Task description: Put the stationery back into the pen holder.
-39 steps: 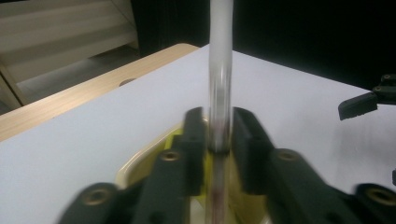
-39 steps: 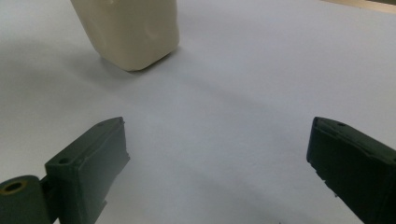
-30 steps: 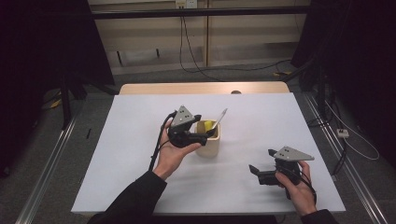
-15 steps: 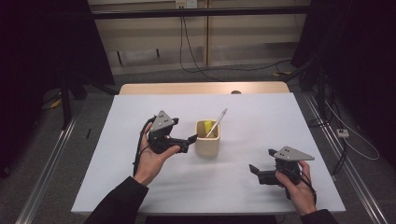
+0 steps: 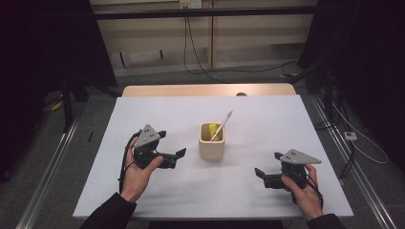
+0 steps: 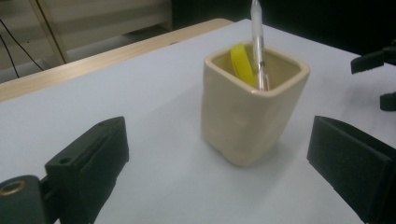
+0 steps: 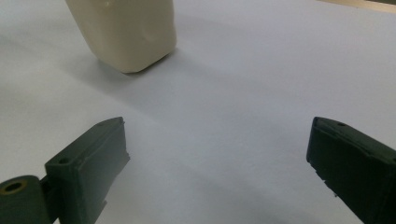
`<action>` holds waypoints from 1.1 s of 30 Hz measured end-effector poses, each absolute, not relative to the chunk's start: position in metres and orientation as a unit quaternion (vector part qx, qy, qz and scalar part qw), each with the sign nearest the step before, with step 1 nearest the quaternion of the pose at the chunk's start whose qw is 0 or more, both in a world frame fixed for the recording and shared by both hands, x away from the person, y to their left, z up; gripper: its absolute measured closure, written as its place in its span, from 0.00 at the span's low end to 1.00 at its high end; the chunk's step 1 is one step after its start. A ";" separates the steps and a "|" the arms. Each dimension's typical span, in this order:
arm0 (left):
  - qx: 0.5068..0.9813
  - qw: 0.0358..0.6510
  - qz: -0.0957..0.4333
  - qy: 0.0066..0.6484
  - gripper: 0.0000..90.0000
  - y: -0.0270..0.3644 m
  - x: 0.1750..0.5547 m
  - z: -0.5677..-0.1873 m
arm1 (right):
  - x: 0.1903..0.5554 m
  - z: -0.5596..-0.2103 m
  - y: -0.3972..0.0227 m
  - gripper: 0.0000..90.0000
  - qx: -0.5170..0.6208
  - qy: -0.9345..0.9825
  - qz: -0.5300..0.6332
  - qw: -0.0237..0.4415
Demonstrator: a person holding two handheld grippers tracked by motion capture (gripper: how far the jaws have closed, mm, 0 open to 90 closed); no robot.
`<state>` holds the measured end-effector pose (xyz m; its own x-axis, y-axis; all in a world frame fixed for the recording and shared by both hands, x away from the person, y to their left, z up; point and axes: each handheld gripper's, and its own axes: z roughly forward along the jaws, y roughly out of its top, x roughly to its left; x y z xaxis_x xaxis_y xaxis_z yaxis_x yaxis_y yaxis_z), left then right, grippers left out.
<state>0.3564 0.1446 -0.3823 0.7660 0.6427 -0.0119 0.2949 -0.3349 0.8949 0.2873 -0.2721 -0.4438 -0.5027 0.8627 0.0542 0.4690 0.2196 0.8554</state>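
A cream ceramic cup [image 5: 212, 141] with squared sides stands upright near the middle of the white counter [image 5: 267, 114]. Inside the cup, a clear pen [image 5: 221, 126] leans against the rim, its tip sticking out above the cup on the side toward the right gripper, and a yellow band [image 5: 207, 129] rests against the cup's inner wall beside the pen.

The left gripper [image 5: 173, 153] sits just beside the cup on the person's left, apart from it and pointing at its side. Its jaws stand wide apart with nothing between them, and they have just been opening. In the left gripper view the cup [image 6: 252, 109] rises ahead between the two black jaws without touching either one; the pen [image 6: 258, 44] and the yellow band [image 6: 243, 63] show above its rim.

The right gripper [image 5: 260, 175] rests low over the counter, well apart from the cup on the person's right and nearer the person than the cup is. Its jaws are also spread, with bare counter between them. In the right gripper view, the cup's lower body [image 7: 123, 32] stands ahead and off to the upper left, clear of both jaws.
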 end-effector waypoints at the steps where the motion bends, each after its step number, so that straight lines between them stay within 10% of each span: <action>1: 0.798 0.495 0.175 0.294 0.06 0.145 0.355 -0.383 | 0.287 -0.444 -0.272 0.06 0.444 0.749 0.438 0.224; 33: 0.781 0.482 0.178 0.356 0.07 0.193 0.325 -0.427 | 0.289 -0.449 -0.269 0.06 0.452 0.747 0.435 0.222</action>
